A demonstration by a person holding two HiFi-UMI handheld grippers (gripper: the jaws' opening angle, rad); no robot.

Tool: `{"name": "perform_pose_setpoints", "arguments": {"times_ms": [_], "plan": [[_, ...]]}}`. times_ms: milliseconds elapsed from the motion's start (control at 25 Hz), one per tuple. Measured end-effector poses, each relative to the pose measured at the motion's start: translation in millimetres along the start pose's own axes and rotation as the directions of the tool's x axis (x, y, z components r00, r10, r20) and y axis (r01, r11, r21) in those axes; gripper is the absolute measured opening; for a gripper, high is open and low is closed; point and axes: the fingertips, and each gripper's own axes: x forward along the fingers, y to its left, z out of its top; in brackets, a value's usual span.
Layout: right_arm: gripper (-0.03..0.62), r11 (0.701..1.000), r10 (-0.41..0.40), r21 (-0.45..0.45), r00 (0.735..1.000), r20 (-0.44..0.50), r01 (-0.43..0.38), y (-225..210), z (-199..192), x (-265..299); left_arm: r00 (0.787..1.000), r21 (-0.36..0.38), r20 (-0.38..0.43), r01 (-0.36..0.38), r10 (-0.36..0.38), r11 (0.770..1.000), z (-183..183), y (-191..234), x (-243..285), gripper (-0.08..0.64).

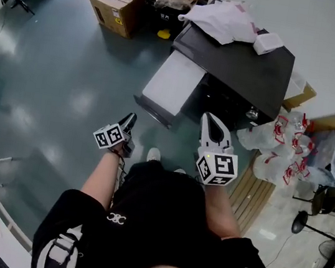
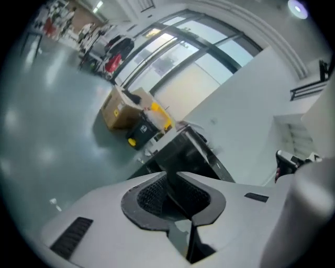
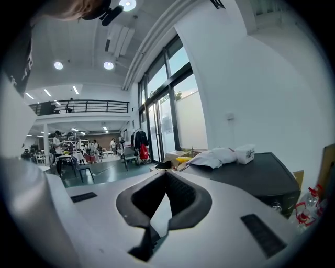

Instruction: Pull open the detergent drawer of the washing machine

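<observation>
Right, both claws are up in front of me and neither one is touching anything. My left claw (image 1: 131, 119) hangs over the grey floor (image 1: 55, 87), its jaws only a narrow slit apart with nothing between them. My right claw (image 1: 211, 118) sits at about 3 o'clock of the left one, jaws closed tip to tip and empty, nose aimed towards 12 o'clock at the machine.

The washing machine (image 1: 241, 66), with its dark top, stands at about 1 o'clock from me. The detergent drawer (image 1: 172, 84) is already out: a pale slab jutting from the machine's front towards 7 o'clock. Its near end lies just beyond my left claw and apart from it.

On top of the machine, at its 12 o'clock edge, lies a heap of white cloth (image 1: 220, 20) with a small white box (image 1: 268, 43) just beside it. A cardboard box (image 1: 118, 9) stands on the floor at 10 o'clock of the machine. Clear plastic bags (image 1: 279, 148) with red print are piled at its 5 o'clock.
</observation>
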Motion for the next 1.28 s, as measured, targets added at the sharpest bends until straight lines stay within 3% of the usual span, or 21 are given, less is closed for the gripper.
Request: {"name": "perform_pose_setpoints", "arguments": {"times_ms": [160,240,360,560,640,680,760,920,1280], "plan": [[0.002,0.999,0.032,0.003,0.999,0.035,-0.032,10,10,5,0.992,0.167,0.108,-0.079,0.061,0.983,44,-31,-35,0.002],[0.002,0.999,0.043,0.003,0.998,0.056,-0.043,15,15,7,0.986,0.264,0.15,-0.108,0.07,0.958,66,-53,-53,0.002],[0.002,0.999,0.05,0.007,0.994,0.101,-0.051,20,26,10,0.97,0.421,0.222,-0.189,0.101,0.887,98,-89,-80,0.0],[0.002,1.0,0.022,-0.005,0.986,0.167,-0.022,22,45,9,0.933,0.62,0.351,-0.297,0.082,0.726,138,-165,-121,0.001],[0.002,1.0,0.008,-0.019,0.984,0.178,-0.005,23,50,8,0.919,0.654,0.389,-0.323,0.063,0.684,146,-193,-133,0.002],[0.002,1.0,0.003,-0.026,0.984,0.18,0.002,24,52,7,0.914,0.66,0.403,-0.332,0.055,0.675,148,-204,-138,0.002],[0.002,0.999,-0.003,-0.037,0.982,0.187,0.01,24,57,6,0.908,0.652,0.415,-0.338,0.053,0.679,150,-222,-144,0.002],[0.002,0.998,0.006,-0.058,0.979,0.204,0.006,24,67,3,0.906,0.612,0.415,-0.345,0.082,0.712,148,-238,-143,0.002],[0.002,0.998,0.005,-0.059,0.985,0.172,0.005,10,60,1,0.918,0.627,0.392,-0.313,0.057,0.714,142,-256,-123,0.002]]}}
